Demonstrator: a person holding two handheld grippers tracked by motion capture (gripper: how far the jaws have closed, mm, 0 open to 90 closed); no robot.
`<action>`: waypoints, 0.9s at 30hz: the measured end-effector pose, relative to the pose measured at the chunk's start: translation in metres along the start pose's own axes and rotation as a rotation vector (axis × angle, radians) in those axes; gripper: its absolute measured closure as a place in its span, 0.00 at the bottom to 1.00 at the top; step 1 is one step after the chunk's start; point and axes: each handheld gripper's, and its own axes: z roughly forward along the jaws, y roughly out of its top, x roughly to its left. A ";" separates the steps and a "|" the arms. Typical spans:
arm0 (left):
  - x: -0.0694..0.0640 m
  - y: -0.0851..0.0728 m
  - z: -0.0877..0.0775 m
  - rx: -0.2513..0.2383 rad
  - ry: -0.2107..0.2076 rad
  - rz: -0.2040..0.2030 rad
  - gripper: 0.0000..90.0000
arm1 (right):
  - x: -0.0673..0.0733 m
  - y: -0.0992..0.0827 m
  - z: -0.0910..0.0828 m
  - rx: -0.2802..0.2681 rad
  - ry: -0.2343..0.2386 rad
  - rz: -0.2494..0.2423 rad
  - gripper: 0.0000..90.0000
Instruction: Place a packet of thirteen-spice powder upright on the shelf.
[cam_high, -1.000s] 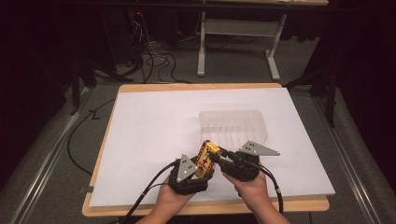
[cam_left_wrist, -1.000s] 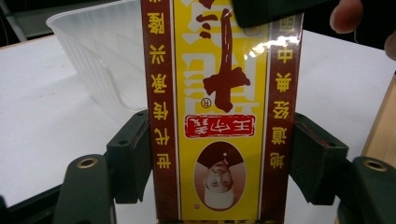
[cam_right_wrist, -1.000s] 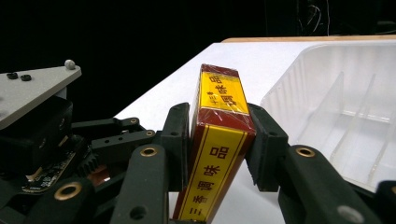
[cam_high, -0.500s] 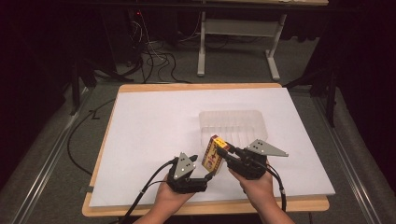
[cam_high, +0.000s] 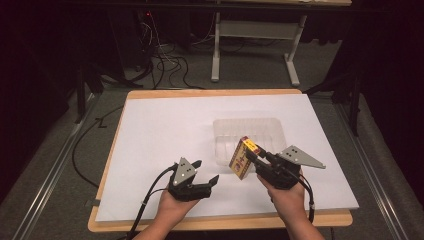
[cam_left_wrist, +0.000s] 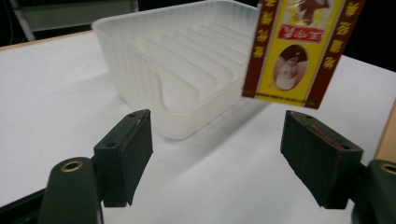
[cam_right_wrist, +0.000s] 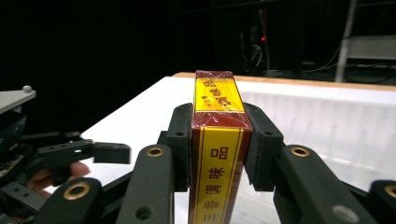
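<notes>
A yellow and dark-red box (cam_high: 242, 158) with printed characters hangs in the air over the near edge of a clear ribbed plastic tray (cam_high: 248, 134). My right gripper (cam_high: 254, 157) is shut on it; in the right gripper view the box (cam_right_wrist: 217, 135) sits clamped between both pads. My left gripper (cam_high: 206, 172) stands open to the left of the box, nothing between its jaws. In the left gripper view the box (cam_left_wrist: 299, 49) hangs above and beyond the right pad, with the tray (cam_left_wrist: 182, 65) ahead.
A white sheet (cam_high: 165, 135) covers the wooden table top. Cables (cam_high: 160, 60) and a grey desk frame (cam_high: 255, 45) lie on the floor beyond the far edge. Dark surroundings on both sides.
My right gripper carried the box to the right and away from the left gripper, toward the tray. The left gripper let go and now stands open, staying roughly in place.
</notes>
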 end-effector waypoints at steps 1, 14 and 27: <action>0.003 0.001 -0.001 -0.001 0.006 -0.003 0.29 | -0.001 0.001 -0.002 -0.007 -0.013 -0.002 0.76; 0.037 -0.002 -0.031 0.044 0.086 0.015 0.29 | -0.024 0.013 -0.015 -0.054 -0.236 -0.009 0.76; 0.054 -0.016 -0.052 0.036 0.125 0.005 0.29 | -0.032 0.027 0.011 -0.042 -0.373 -0.040 0.76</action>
